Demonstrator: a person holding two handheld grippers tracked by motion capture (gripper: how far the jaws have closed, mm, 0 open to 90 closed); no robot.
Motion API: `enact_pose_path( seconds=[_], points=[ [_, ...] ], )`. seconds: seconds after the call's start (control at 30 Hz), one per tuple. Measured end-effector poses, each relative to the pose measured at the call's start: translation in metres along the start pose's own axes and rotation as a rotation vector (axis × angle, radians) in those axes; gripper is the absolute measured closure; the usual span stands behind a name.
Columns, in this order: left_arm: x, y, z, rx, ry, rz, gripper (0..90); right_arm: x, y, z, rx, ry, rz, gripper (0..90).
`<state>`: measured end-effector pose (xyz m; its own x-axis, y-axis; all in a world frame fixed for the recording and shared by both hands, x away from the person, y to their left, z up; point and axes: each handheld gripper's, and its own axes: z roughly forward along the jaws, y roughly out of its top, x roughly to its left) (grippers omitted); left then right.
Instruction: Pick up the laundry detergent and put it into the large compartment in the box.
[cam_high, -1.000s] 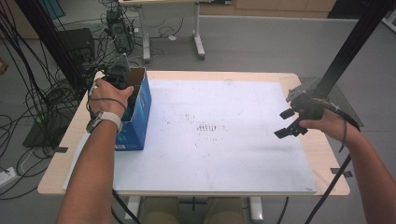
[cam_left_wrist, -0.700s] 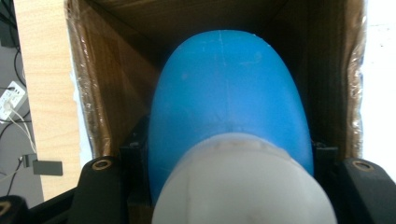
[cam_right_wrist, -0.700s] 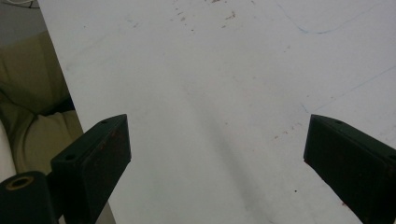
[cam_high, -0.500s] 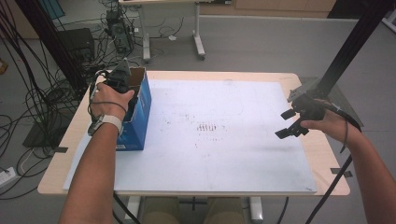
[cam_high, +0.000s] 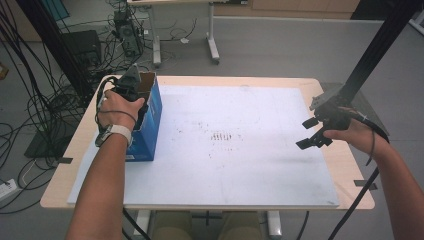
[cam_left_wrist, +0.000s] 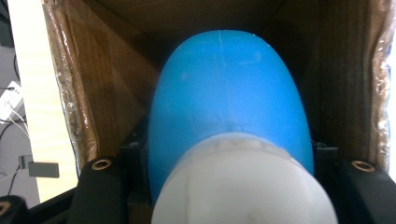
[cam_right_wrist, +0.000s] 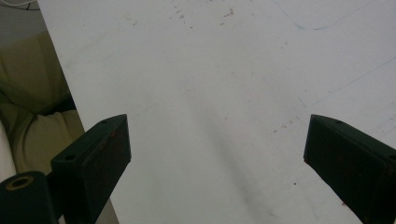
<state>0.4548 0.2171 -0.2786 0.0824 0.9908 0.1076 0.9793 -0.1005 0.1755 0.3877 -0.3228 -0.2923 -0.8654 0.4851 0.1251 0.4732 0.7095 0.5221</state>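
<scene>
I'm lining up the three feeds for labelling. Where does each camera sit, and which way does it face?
High view: above the person's side, facing forward and down on the table; both forearms, left tongs in the blue box, right tongs.
Left gripper view: on the left tongs, looking into the box's brown inside at a blue bottle with white cap.
Right gripper view: on the right tongs, looking down at the white mat.
Shared: box; mat.

No writing, label or number can be read anywhere.

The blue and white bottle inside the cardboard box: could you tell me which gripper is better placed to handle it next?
Left. The left gripper is shut on the blue and white bottle; the right gripper hangs open, far across the table.
</scene>
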Motion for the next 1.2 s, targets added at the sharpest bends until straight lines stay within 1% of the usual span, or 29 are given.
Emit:
enact_pose_path(
  seconds=[0.8,0.97,1.2],
  points=[
    [-0.0002,-0.0004,0.0004,0.001,0.002,-0.005,37.6,0.0003,-0.0015,-0.0005,-0.009,-0.002,-0.004,7.3],
    [-0.0007,-0.0002,0.0005,0.001,0.005,-0.003,37.6,-0.0009,-0.0032,0.0014,-0.005,0.001,0.001,7.3],
    [-0.0006,-0.0003,0.0005,0.000,0.004,-0.005,37.6,-0.0002,-0.0016,0.0016,-0.009,0.003,-0.001,7.4]
  ],
)
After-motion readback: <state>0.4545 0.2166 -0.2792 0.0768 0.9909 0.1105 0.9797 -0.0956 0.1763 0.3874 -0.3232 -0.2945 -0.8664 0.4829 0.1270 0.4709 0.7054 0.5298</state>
